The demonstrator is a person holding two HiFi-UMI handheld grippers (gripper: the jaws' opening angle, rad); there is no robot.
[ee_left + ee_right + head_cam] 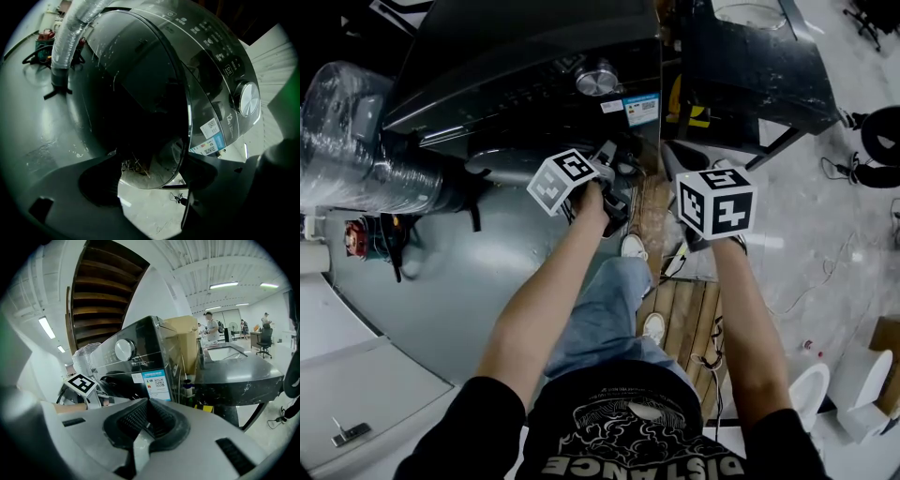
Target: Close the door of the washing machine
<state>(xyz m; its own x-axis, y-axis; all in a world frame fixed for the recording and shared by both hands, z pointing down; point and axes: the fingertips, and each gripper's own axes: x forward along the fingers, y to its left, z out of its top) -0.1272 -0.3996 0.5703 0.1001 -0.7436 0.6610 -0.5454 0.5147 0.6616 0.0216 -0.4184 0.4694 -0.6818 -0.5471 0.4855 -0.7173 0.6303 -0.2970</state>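
The black washing machine (pixel 534 75) stands ahead of me, with a silver dial (pixel 595 80) on its sloped panel. Its round dark glass door (pixel 140 93) fills the left gripper view, chrome rim toward the panel and dial (pixel 247 99). My left gripper (pixel 152 187) is open, and the door's lower edge shows in the gap between its jaws without the pads pressing on it. In the head view the left gripper (pixel 614 178) is at the machine's front. My right gripper (pixel 143 425) is shut on nothing. It is held off to the right of the machine (pixel 136 357), beside the left one (pixel 680 173).
A plastic-wrapped bundle (pixel 356 131) lies left of the machine, with a red tool (pixel 358 239) on the floor below it. A black counter (pixel 759 66) stands to the right. I stand by a wooden pallet (pixel 684 319). Cables (pixel 825 272) trail over the floor at right.
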